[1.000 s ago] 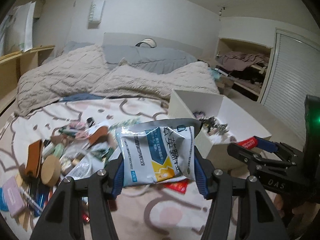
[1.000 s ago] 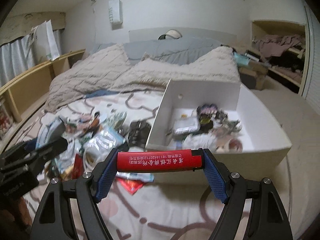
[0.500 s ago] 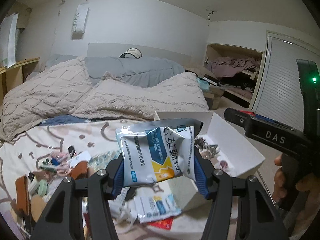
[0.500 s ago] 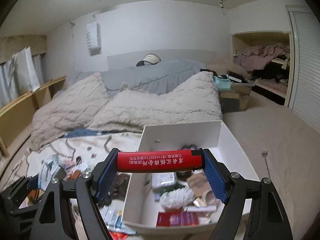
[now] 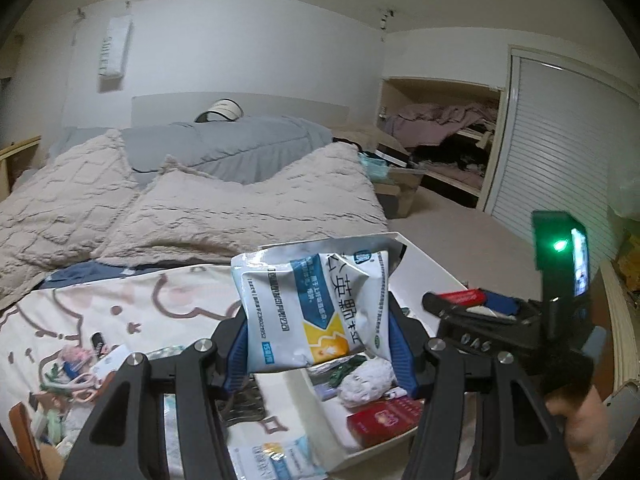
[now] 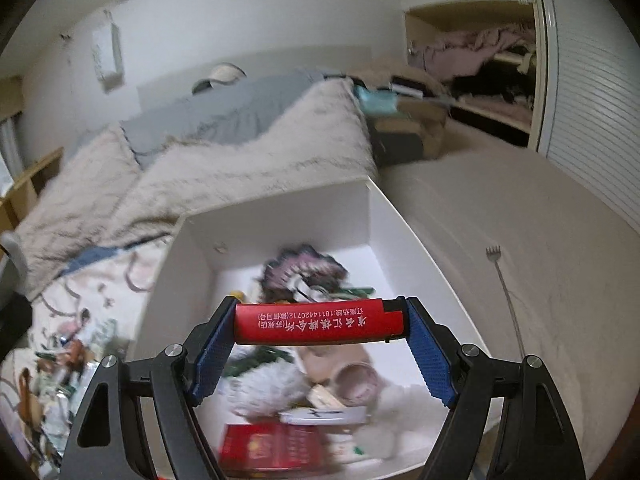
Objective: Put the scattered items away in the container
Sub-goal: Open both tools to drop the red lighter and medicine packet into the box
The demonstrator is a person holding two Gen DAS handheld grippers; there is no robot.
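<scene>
The box (image 6: 384,216) on the bed already holds a good share of the clutter: a red packet (image 6: 272,452), a white fluffy thing (image 6: 264,392), a dark patterned piece at the far wall of the box, and more I cannot make out through the blur. Plenty is left, I judge: left of the box a heap of small items (image 5: 76,364) lies on the patterned sheet (image 5: 132,304), and a blue-and-white sachet (image 5: 276,460) lies just beside the box's near left corner.

My left hand-held gripper (image 5: 318,344) is clamped on a white-and-blue pouch (image 5: 316,312), pads pressing its two sides, the pouch standing upright above the box's left wall, not quite over the inside as far as I can tell. My right hand-held gripper (image 6: 320,348) stands wide but is gripping: a red lighter (image 6: 320,320) is pinched end to end between the blue pads, lying crosswise and hanging over the inside of the box, above the things already there. Both loads look close to a drop; the lighter is the better placed of the two.
</scene>
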